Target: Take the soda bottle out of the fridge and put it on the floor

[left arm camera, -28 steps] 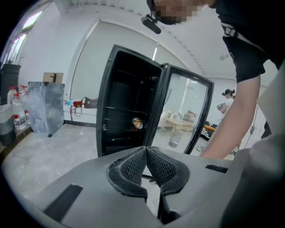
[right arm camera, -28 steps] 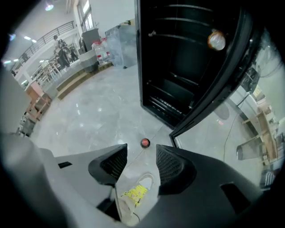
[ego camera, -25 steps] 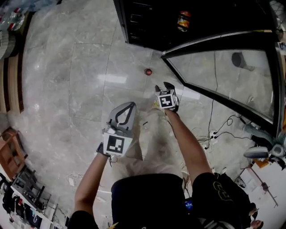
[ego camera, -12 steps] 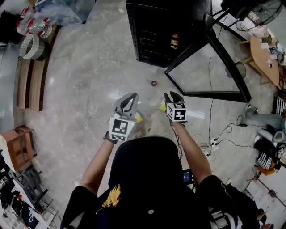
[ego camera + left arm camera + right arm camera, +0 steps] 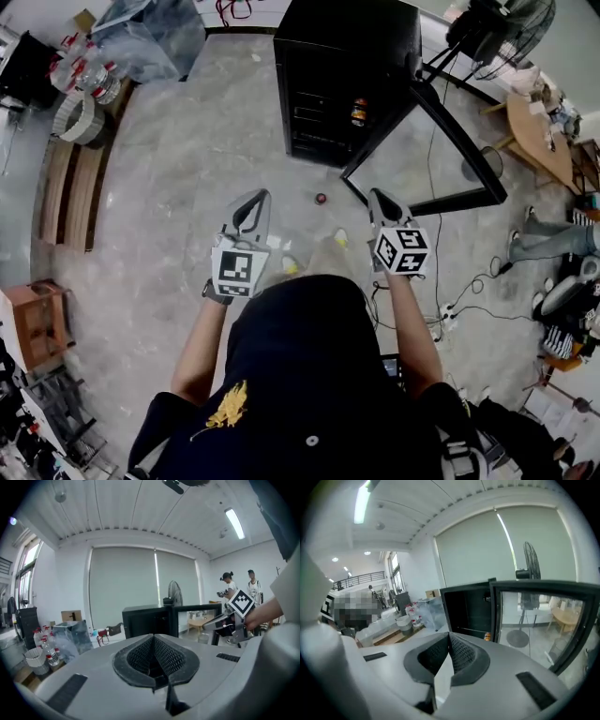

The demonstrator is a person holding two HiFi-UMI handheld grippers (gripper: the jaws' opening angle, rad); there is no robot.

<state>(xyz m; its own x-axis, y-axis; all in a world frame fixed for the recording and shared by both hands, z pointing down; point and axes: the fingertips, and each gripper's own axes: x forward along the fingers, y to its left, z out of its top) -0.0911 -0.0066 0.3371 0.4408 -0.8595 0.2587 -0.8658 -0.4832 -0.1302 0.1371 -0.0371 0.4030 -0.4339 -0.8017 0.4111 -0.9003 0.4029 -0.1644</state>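
Note:
The black fridge (image 5: 342, 84) stands with its glass door (image 5: 427, 155) swung open, and an orange bottle (image 5: 358, 112) is on a shelf inside. A small red cap (image 5: 321, 198), the soda bottle seen from above, stands on the floor in front of the fridge. My left gripper (image 5: 251, 208) is shut and empty, held up left of the cap. My right gripper (image 5: 382, 202) is to the cap's right; its jaws have just been closing with nothing between them and are now shut. The right gripper view looks over the closed tips (image 5: 449, 634) at the fridge (image 5: 466, 611) and orange bottle (image 5: 487, 636).
Water bottles (image 5: 84, 70) and a plastic bag (image 5: 150, 37) lie at the far left by a wooden bench (image 5: 66, 178). A fan (image 5: 502, 28) and a round table (image 5: 539, 131) stand right of the fridge. Cables (image 5: 459, 295) run on the floor at the right.
The person has stood up, so the floor looks farther away. Both grippers have risen away from the red-capped bottle. The right gripper's jaws went from open to shut.

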